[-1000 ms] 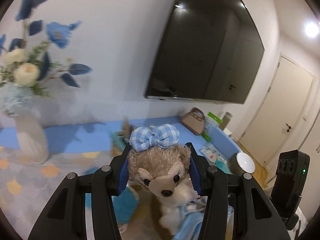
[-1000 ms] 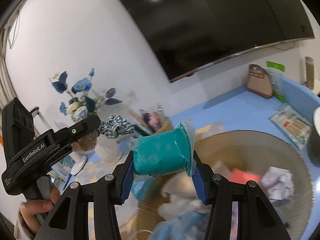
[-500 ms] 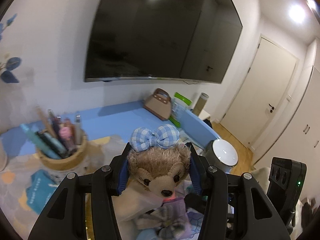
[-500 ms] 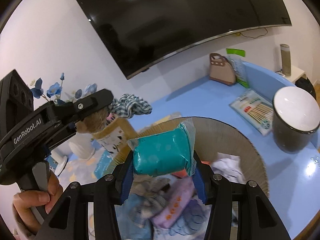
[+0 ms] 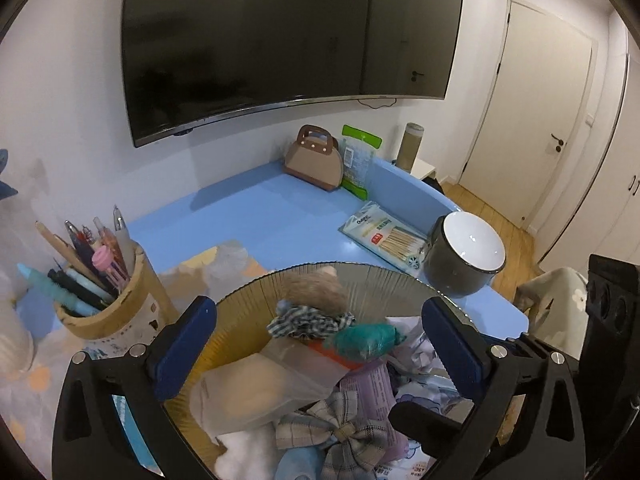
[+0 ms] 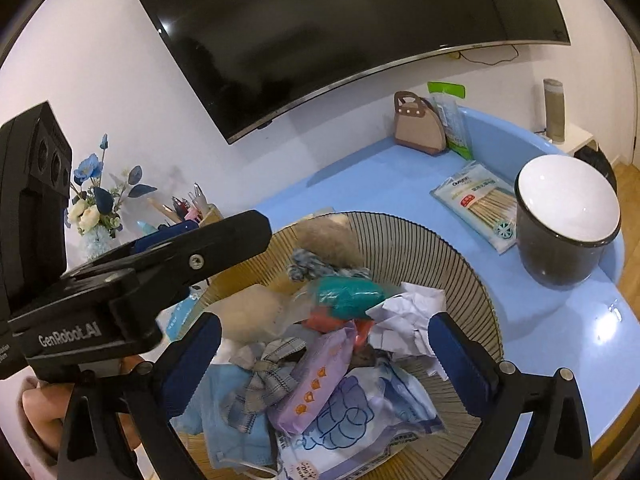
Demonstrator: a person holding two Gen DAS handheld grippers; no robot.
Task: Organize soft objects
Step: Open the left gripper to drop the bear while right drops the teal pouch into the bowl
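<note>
A round ribbed basket (image 5: 360, 270) (image 6: 440, 236) holds several soft things: pouches, cloth, crumpled paper. The brown plush toy (image 5: 316, 288) (image 6: 324, 236) with its checked bow (image 5: 308, 320) lies blurred at the basket's far side. A teal packet (image 5: 364, 342) (image 6: 348, 294) rests on the pile just in front of it. My left gripper (image 5: 318, 344) hovers over the basket, its jaws opening wide with nothing pressed between them. My right gripper (image 6: 326, 360) hangs beside it, jaws opening too, and both things lie beyond its pads. In the right wrist view the left gripper (image 6: 216, 232) shows from the side.
A wooden pen holder (image 5: 112, 292) stands left of the basket. A dark mug (image 5: 468, 256) (image 6: 564, 232) and a cotton swab pack (image 5: 384, 236) sit to its right. A small handbag (image 5: 314, 158) leans at the wall under the TV. A flower vase (image 6: 96, 208) stands far left.
Both grippers went from shut to wide open. The left let go of the plush toy and the right let go of the teal packet; both now lie in the basket.
</note>
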